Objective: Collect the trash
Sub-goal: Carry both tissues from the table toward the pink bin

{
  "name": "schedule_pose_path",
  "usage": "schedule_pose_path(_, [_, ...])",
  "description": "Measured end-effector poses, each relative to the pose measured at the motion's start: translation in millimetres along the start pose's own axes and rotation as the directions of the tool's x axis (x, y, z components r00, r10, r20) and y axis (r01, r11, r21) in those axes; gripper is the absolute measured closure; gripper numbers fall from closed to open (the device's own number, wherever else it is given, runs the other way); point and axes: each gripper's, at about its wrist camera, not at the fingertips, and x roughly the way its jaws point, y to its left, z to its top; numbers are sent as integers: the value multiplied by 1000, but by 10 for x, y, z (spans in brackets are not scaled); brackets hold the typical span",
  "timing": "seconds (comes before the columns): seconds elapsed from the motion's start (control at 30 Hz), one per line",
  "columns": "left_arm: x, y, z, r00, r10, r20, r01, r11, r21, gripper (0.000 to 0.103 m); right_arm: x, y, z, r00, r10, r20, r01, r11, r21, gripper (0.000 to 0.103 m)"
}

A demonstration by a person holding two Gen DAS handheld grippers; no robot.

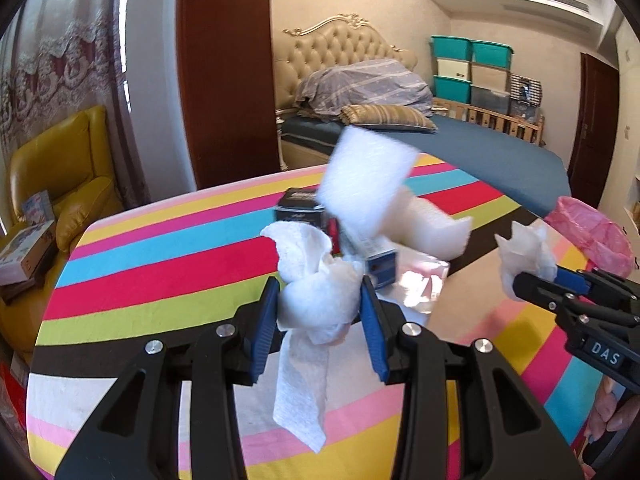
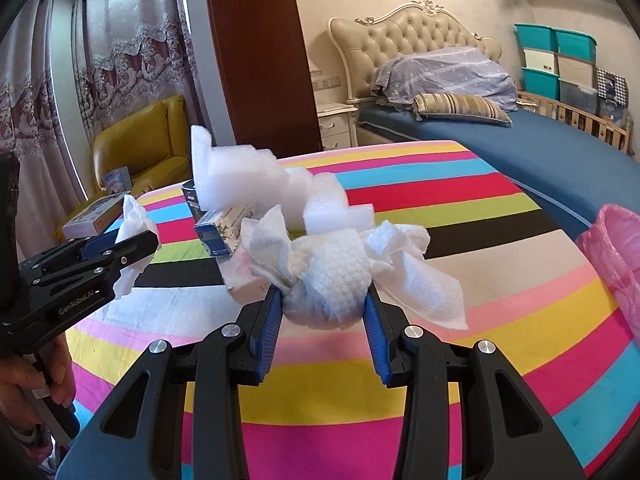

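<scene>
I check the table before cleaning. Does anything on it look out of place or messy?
Yes. Litter sits mid-table: white foam pieces, small boxes and a crinkled wrapper in a loose heap. Each gripper already holds a crumpled tissue wad.

Left wrist cam sits right behind the left tongs [image 1: 320, 312], angled down across the striped bench [image 1: 160, 280] toward the bed [image 1: 480, 148] and far wall; right tongs [image 1: 532, 276] show at its right edge, pink bag [image 1: 592, 232] beyond them. Right wrist cam sits likewise behind the right tongs [image 2: 324, 304], same heading and tilt, with the left tongs [image 2: 136, 248] at its left edge. Both share the bench middle with the foam pieces [image 2: 240, 176] and small boxes [image 2: 218, 236], plus bed, yellow armchair [image 2: 140, 148] and curtains [image 2: 120, 60].
</scene>
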Motion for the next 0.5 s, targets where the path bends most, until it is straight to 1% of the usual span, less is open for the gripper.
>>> schedule_pose_path(0.13, [-21, -146, 16, 1000, -23, 8, 23, 999, 29, 64, -57, -113, 1, 1000, -15, 13, 15, 1000, 15, 65])
schedule_pose_path(0.5, [46, -571, 29, 995, -95, -15, 96, 989, 109, 64, -241, -458, -78, 997, -70, 32, 68, 995, 68, 65])
